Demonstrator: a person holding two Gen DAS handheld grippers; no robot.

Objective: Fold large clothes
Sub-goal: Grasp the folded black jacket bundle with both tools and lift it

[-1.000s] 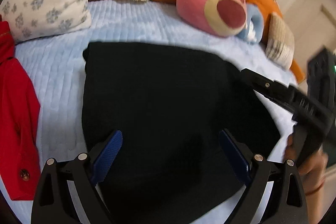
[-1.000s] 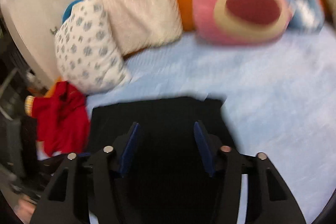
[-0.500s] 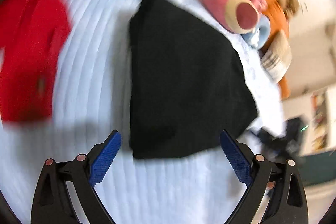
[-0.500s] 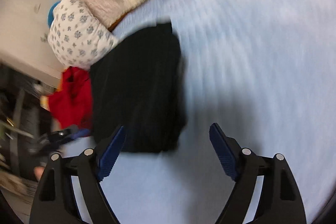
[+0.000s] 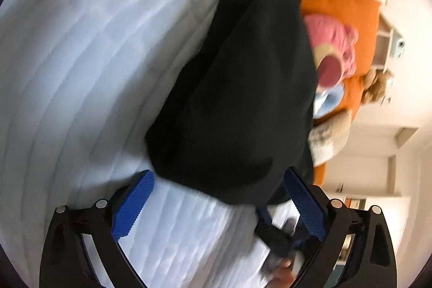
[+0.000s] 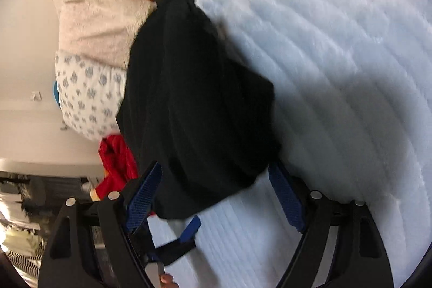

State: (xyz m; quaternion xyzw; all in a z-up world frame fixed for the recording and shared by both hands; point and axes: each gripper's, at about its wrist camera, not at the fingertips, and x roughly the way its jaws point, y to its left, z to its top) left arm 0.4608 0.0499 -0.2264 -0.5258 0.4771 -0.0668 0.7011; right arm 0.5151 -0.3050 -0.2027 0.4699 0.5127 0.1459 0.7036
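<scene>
A folded black garment [image 5: 237,88] lies on the light blue quilted bed [image 5: 81,66]. It also shows in the right wrist view [image 6: 197,104]. My left gripper [image 5: 218,204] is open and empty, its blue pads at the garment's near edge, one on each side. My right gripper [image 6: 218,196] is open and empty, its pads straddling the garment's near corner. Each view shows the other gripper low in the frame, close to the garment's near edge. Both views are tilted and blurred.
A red garment [image 6: 116,166] lies beside the black one. Pillows line the bed's head: a flower-print one [image 6: 86,93], a cream one [image 6: 100,23], an orange one [image 5: 351,18]. A pink plush toy [image 5: 332,50] lies there too. Bare quilt [image 6: 337,45] lies right.
Both grippers have pulled back to the garment's near edge and rolled sideways. The right gripper has opened wider. The black garment has shifted in both views.
</scene>
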